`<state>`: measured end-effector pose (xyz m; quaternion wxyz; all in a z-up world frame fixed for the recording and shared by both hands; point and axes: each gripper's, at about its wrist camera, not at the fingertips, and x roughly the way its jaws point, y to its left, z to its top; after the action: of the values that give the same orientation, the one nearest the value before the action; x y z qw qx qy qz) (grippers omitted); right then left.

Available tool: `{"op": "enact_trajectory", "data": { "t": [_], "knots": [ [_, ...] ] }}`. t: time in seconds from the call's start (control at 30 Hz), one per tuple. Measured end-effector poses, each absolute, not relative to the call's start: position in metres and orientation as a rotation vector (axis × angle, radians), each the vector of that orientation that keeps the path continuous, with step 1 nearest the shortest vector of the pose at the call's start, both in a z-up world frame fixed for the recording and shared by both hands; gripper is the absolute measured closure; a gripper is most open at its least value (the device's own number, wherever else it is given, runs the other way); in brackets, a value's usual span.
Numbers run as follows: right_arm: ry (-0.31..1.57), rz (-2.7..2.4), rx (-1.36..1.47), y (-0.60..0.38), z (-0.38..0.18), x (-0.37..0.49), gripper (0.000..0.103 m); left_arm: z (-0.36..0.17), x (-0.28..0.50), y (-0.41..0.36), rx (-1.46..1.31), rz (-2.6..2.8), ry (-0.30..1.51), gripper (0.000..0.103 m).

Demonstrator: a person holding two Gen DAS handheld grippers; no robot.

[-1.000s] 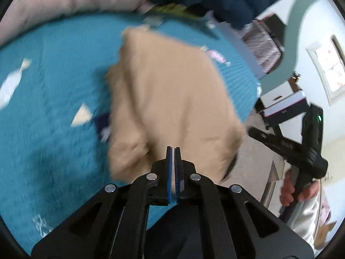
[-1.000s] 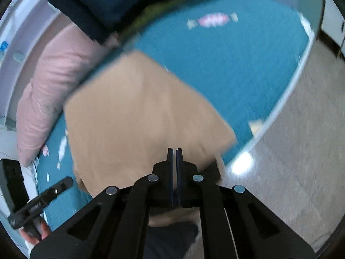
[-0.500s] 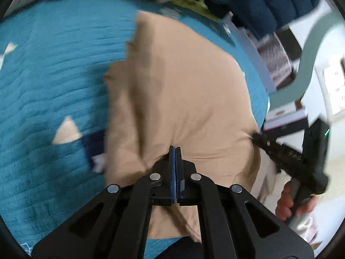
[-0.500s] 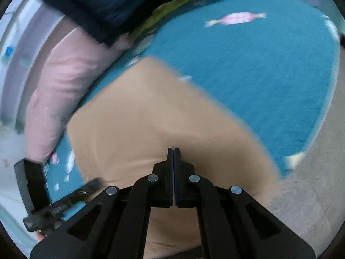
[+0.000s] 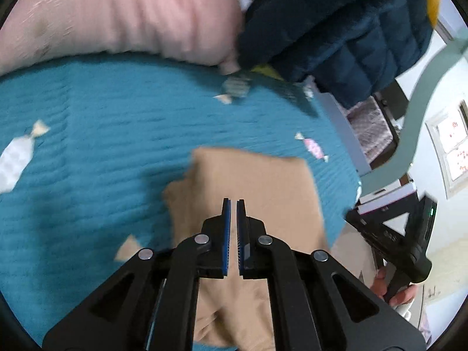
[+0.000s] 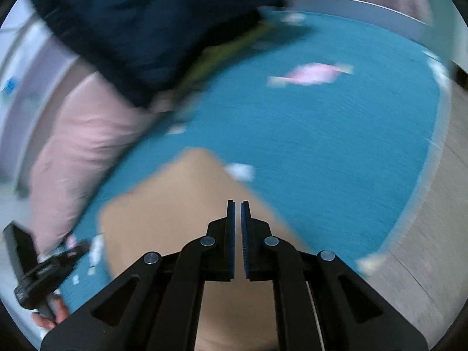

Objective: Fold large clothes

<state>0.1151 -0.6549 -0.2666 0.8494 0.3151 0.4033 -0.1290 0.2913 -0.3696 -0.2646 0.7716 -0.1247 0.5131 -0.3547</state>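
A tan garment [image 5: 257, 181] lies folded on the teal bedspread [image 5: 102, 146], close under both grippers. My left gripper [image 5: 233, 200] hovers over its near part. The blue pads stand a thin slit apart with nothing pinched. In the right wrist view the same tan garment [image 6: 169, 204] lies below and left of my right gripper [image 6: 237, 202]. Its jaws are opening, a narrow gap shows, and no cloth is between them. The picture is blurred by motion.
A pink pillow [image 5: 117, 14] and a dark navy padded jacket [image 5: 336, 29] lie at the far side of the bed. The bed's edge and the pale floor [image 6: 424, 234] are to the right. A stack of boxes [image 5: 386, 196] stands beyond. A hand [image 5: 397, 292] holds the other gripper.
The tan garment filled the view before both grippers; now it sits lower and smaller, flat on the bedspread. Both grippers have drawn back, and a thin gap shows between each pair of pads.
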Motion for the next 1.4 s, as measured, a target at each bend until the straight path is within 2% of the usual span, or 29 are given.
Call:
{"op": "enact_trajectory", "data": {
  "t": [0.23, 0.3, 0.37, 0.5, 0.53, 0.57, 0.63, 0.7, 0.83, 0.97, 1.07, 1.23, 1.27, 1.4],
  "knots": [
    [0.911, -0.103, 0.537, -0.589, -0.278, 0.206, 0.097, -0.285, 0.304, -0.415, -0.233, -0.755, 1.123, 0.1],
    [0.953, -0.137, 0.49, -0.591, -0.29, 0.217, 0.103, -0.299, 0.304, -0.413, -0.204, -0.731, 1.142, 0.101],
    [0.967, -0.162, 0.477, -0.602, -0.295, 0.217, 0.103, -0.312, 0.309, -0.406, -0.186, -0.714, 1.145, 0.101],
    [0.935, -0.199, 0.56, -0.639, -0.301, 0.2, 0.103, -0.322, 0.315, -0.382, -0.209, -0.686, 1.137, 0.1],
    [0.929, -0.228, 0.556, -0.647, -0.298, 0.192, 0.103, -0.32, 0.316, -0.378, -0.173, -0.663, 1.12, 0.1],
    [0.94, -0.312, 0.517, -0.653, -0.295, 0.185, 0.097, -0.319, 0.316, -0.375, -0.136, -0.632, 1.105, 0.1],
    [0.968, -0.433, 0.476, -0.669, -0.292, 0.17, 0.097, -0.318, 0.317, -0.364, -0.016, -0.479, 1.066, 0.1],
    [0.935, -0.345, 0.588, -0.676, -0.285, 0.15, 0.097, -0.322, 0.319, -0.349, -0.075, -0.5, 1.113, 0.1],
    [0.919, -0.305, 0.504, -0.639, -0.26, 0.114, 0.097, -0.304, 0.297, -0.334, -0.139, -0.525, 1.066, 0.1],
    [0.93, -0.203, 0.581, -0.609, -0.259, 0.097, 0.097, -0.281, 0.253, -0.355, -0.122, -0.621, 1.02, 0.1],
    [0.975, -0.217, 0.525, -0.582, -0.264, 0.094, 0.097, -0.273, 0.22, -0.384, -0.073, -0.718, 1.014, 0.1],
    [1.072, -0.281, 0.5, -0.567, -0.294, 0.087, 0.097, -0.297, 0.184, -0.417, 0.048, -0.753, 1.072, 0.1],
    [1.088, -0.298, 0.49, -0.567, -0.298, 0.083, 0.1, -0.305, 0.179, -0.418, 0.068, -0.746, 1.084, 0.1],
    [1.147, -0.374, 0.47, -0.568, -0.311, 0.055, 0.101, -0.325, 0.17, -0.403, 0.099, -0.704, 1.111, 0.1]
  ]
}}
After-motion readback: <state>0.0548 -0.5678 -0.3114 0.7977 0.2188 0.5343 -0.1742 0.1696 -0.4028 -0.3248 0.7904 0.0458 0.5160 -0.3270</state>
